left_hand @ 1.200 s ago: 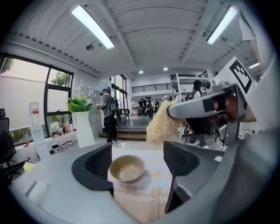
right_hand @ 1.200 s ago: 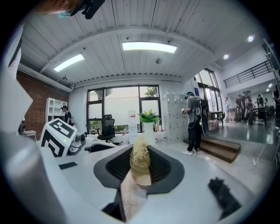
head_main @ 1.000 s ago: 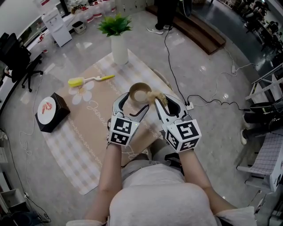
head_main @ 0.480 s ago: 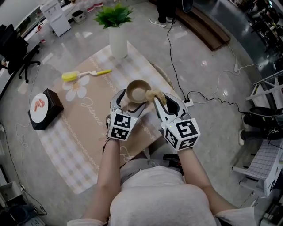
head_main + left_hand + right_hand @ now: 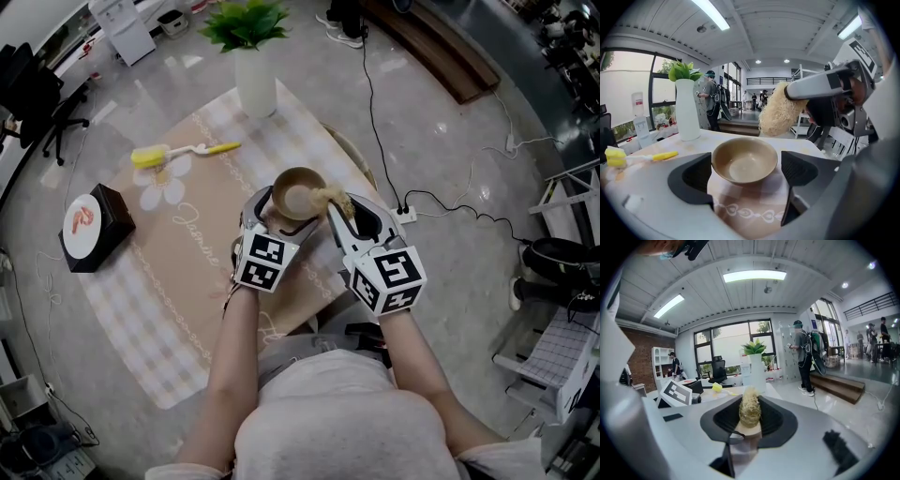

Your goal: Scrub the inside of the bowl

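Note:
A tan bowl (image 5: 298, 194) (image 5: 744, 160) stands upright on the checked cloth (image 5: 187, 253) near the round table's right edge. My left gripper (image 5: 281, 214) (image 5: 745, 180) straddles it from the near side. Its jaws have just been opening and now stand wide, one pad (image 5: 691, 180) on each side of the bowl, neither pressing on it. My right gripper (image 5: 334, 204) (image 5: 749, 420) is shut on a straw-coloured fibre scrubber (image 5: 328, 198) (image 5: 750, 412). The scrubber (image 5: 780, 111) hangs just above the bowl's far right rim, outside the bowl.
A white vase with a green plant (image 5: 255, 84) stands at the cloth's far end. A yellow brush (image 5: 178, 155) lies at the far left, a black box (image 5: 94, 225) at the left. Cables (image 5: 441, 208) trail on the floor at the right. People stand in the background.
Both grippers have sunk toward the table together with the bowl. The left jaws have spread wider, off the bowl's sides. The scrubber stays gripped by the bowl's right rim.

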